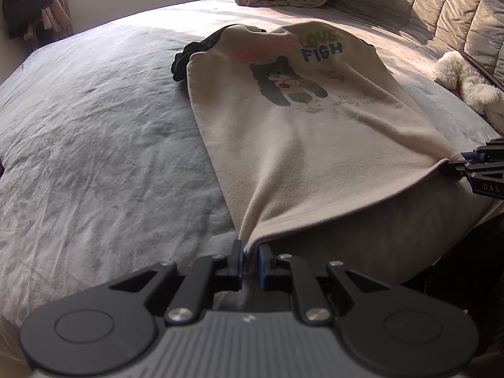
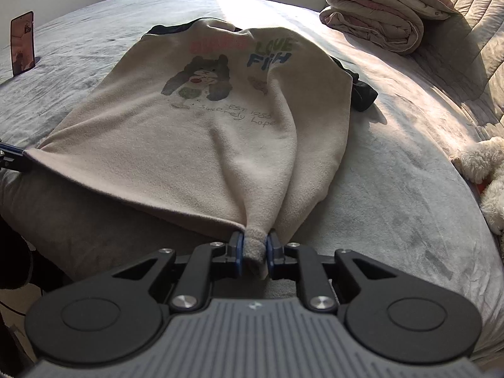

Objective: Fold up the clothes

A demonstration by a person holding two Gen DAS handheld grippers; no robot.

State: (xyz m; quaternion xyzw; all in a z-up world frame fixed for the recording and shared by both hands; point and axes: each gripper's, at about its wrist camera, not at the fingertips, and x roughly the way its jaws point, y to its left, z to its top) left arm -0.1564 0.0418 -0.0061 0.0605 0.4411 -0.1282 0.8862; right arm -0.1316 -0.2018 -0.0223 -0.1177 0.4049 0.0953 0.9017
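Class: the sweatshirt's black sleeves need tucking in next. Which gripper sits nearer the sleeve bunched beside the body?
Left. The bunched black sleeve lies on the left gripper's side of the sweatshirt; both grippers grip hem corners.

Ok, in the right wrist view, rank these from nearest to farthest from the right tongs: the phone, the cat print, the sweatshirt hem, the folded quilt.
1. sweatshirt hem, bunched between the right tongs.
2. cat print, mid-garment, straight ahead.
3. phone, propped upright at far left, and folded quilt, far right on the bed: too close to call.
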